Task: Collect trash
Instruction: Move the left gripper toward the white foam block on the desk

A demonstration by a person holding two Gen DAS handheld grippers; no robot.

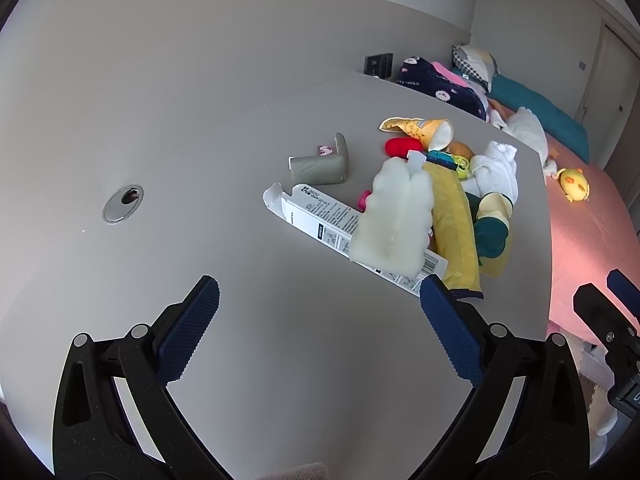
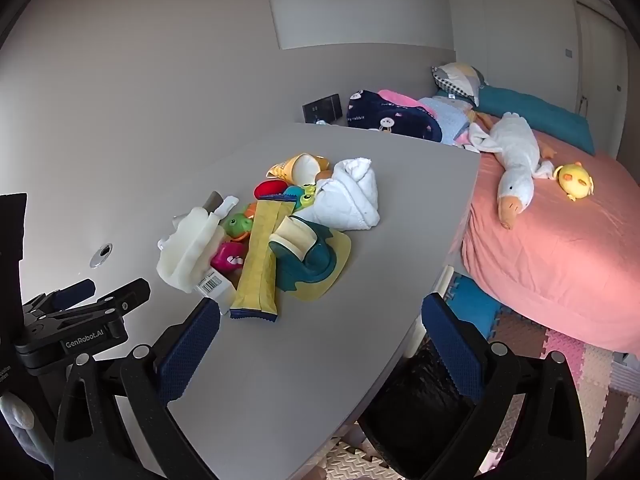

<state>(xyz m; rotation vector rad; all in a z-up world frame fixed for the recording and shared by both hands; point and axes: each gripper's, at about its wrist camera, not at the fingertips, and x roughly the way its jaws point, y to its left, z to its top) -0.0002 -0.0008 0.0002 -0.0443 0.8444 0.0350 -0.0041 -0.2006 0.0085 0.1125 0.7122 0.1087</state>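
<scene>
A grey table (image 1: 280,360) holds a pile of items. A white foam packing piece (image 1: 394,216) lies on a long white printed carton (image 1: 320,216); both also show in the right wrist view, the foam (image 2: 188,248) and the carton end (image 2: 214,284). A yellow wrapper (image 1: 454,224) (image 2: 260,256) lies beside them. A grey-green angled piece (image 1: 324,162) sits apart. My left gripper (image 1: 320,304) is open and empty, just short of the carton. My right gripper (image 2: 320,316) is open and empty above the table's near edge.
Toys, a white cloth (image 2: 348,196), a teal and yellow bib (image 2: 316,264) and a yellow cup (image 2: 304,168) fill the pile. A cable hole (image 1: 122,202) is at left. A pink bed (image 2: 560,240) with plush toys stands right. A black bag (image 2: 420,400) sits below the table edge.
</scene>
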